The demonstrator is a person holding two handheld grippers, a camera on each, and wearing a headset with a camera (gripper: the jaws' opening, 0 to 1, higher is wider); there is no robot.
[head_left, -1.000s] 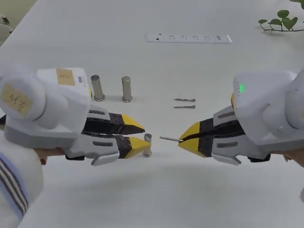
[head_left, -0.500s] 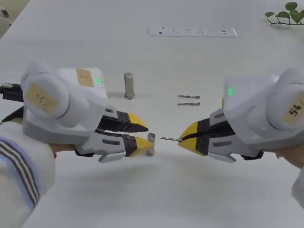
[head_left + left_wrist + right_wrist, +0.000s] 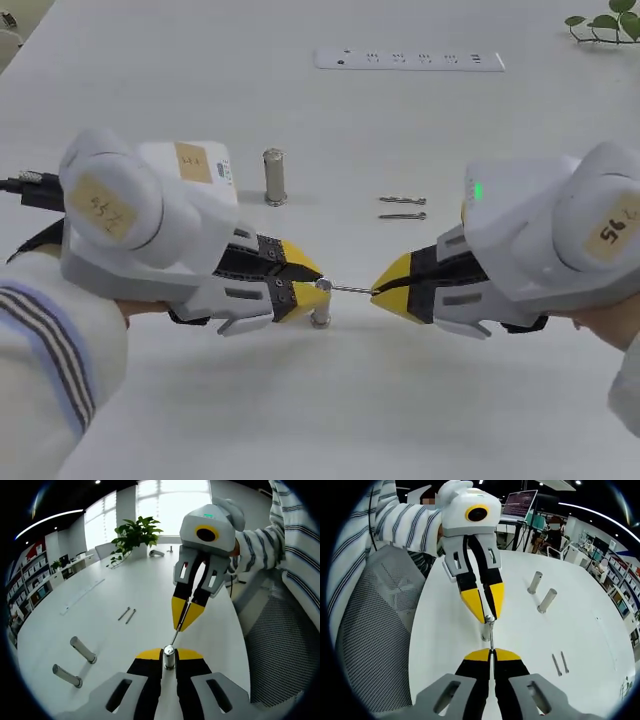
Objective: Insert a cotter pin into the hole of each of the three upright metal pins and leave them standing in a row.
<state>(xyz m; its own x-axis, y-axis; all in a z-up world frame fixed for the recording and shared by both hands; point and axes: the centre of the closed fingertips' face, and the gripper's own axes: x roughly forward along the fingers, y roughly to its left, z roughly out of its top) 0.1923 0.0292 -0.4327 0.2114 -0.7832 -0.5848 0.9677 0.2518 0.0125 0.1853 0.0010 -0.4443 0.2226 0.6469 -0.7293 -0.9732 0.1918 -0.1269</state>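
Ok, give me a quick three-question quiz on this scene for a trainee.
1. True or false: the right gripper holds a cotter pin.
2. How many loose cotter pins lie beyond the grippers? A one, B two, C three.
3. What is the left gripper shut on?
Key: 1 true; 2 B; 3 a metal pin.

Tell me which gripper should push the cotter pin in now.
Right. The right gripper is shut on the cotter pin, its tip at the top of the metal pin; the left gripper clamps that pin upright, so it should just hold.
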